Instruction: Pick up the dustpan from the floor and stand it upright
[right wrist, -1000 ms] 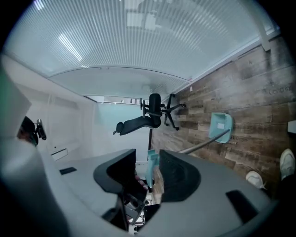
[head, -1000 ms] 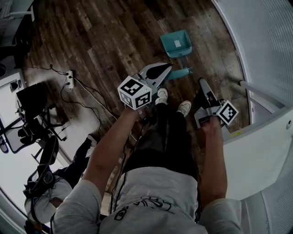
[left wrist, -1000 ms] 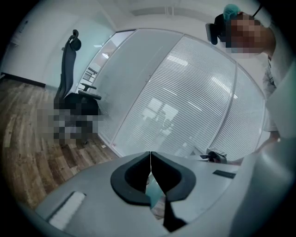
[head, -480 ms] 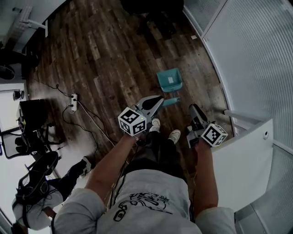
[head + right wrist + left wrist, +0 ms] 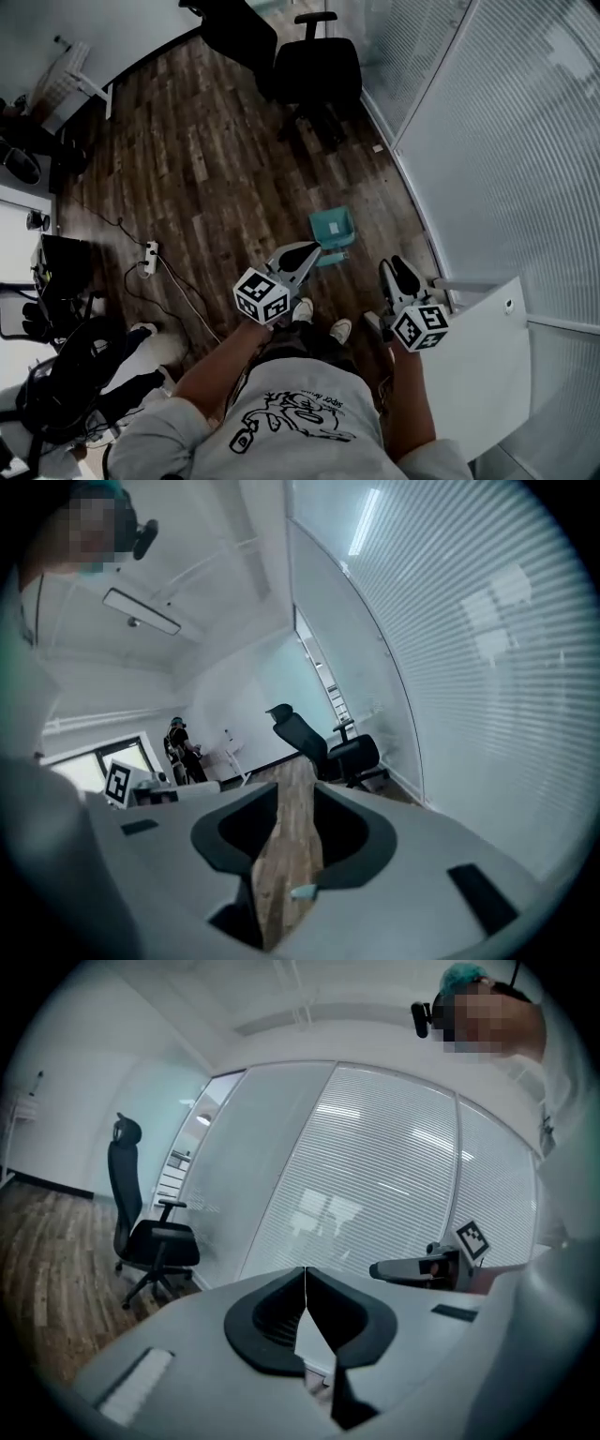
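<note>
two grippers are up in front of the person's chest, high over the shoes (image 5: 302,309). both have climbed a long way in the last second as the person straightened, and the head view now takes in far more of the room. the left gripper (image 5: 307,250) is fully closed, pads meeting along one thin line, with nothing in it. the right gripper (image 5: 397,269) stands wide. its jaws have just been closing a little from their widest, but only bare floor (image 5: 216,187) shows in the gap, so it holds nothing either.

just past the left gripper's tip, the teal dustpan (image 5: 334,227) sits alone on the floor near the foot of the glass wall (image 5: 497,141), well below both grippers and touched by neither. it looks smaller than a second ago, yet lies on the same patch of boards. its handle (image 5: 329,258) shows only as a short stub from above, which suggests it points up toward the camera. i judge the dustpan is standing by itself, though a top-down look cannot make that certain.

with both grippers empty and drawn back, the task looks done or all but done. the one risk left is the dustpan tipping over.

farther off a black chair (image 5: 317,70) stands by the glass.
</note>
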`<control>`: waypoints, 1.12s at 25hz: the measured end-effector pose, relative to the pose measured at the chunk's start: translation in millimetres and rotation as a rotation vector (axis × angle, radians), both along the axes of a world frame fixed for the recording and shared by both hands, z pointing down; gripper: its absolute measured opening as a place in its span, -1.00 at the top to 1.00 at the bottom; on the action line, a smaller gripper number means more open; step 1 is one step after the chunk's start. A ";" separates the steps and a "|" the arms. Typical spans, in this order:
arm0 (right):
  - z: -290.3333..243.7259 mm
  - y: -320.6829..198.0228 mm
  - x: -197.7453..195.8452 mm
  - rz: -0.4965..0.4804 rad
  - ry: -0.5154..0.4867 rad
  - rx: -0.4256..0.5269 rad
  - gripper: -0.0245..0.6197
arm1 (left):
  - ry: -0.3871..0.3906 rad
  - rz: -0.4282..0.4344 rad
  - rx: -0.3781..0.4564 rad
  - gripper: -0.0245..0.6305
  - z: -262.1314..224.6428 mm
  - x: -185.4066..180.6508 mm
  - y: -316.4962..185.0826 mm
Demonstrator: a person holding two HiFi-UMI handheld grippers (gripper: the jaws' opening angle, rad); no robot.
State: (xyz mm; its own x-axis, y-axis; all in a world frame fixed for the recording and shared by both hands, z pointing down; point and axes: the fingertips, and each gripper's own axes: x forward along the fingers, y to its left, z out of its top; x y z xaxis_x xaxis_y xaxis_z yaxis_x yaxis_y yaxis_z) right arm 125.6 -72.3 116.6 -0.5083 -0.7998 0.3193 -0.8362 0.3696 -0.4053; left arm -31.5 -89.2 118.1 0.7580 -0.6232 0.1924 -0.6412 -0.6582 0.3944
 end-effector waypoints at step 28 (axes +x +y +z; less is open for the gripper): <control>-285.9 56.7 -46.1 -0.124 0.286 0.411 0.62 | -0.018 -0.090 0.370 0.92 -269.5 15.1 58.6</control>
State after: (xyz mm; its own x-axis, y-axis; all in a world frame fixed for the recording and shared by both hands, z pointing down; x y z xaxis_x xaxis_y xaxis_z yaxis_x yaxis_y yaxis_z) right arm 79.5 -15.7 -169.3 -0.5456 -0.8277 0.1316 -0.8321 0.5537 0.0327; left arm -16.4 -30.6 -151.4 0.6960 -0.7166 -0.0453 -0.7073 -0.6950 0.1292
